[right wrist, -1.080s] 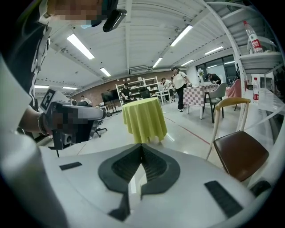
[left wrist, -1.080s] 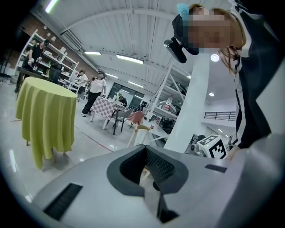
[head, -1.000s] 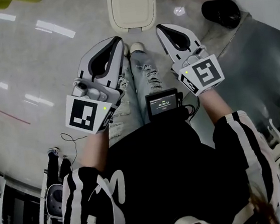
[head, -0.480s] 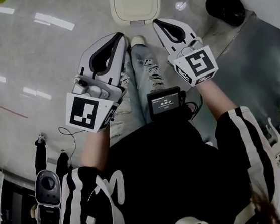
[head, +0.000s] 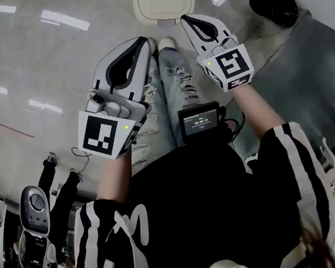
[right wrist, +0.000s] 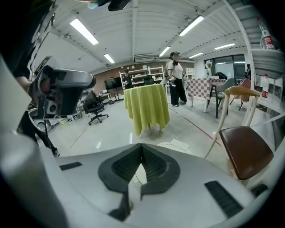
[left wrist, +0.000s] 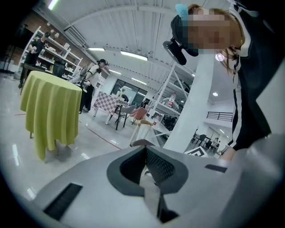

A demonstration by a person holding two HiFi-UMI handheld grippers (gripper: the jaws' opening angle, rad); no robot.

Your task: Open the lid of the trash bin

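Note:
The cream trash bin stands on the floor at the top middle of the head view, its lid down. My right gripper is shut and empty, its tips just below the bin's near right corner. In the right gripper view, part of the cream lid shows just beyond the closed tips of my right gripper. My left gripper is also shut and empty, a little nearer to me and left of the bin. The left gripper view shows the left gripper aimed across the room; the bin is not in that view.
The person's jeans legs and a shoe lie between the grippers, with a small screen at the waist. A brown chair stands right of the bin, and a dark object lies near it. A yellow-draped table stands farther off.
My right gripper has moved forward and slightly left, closer to the bin's near edge. The left gripper has hardly moved. Both stay shut.

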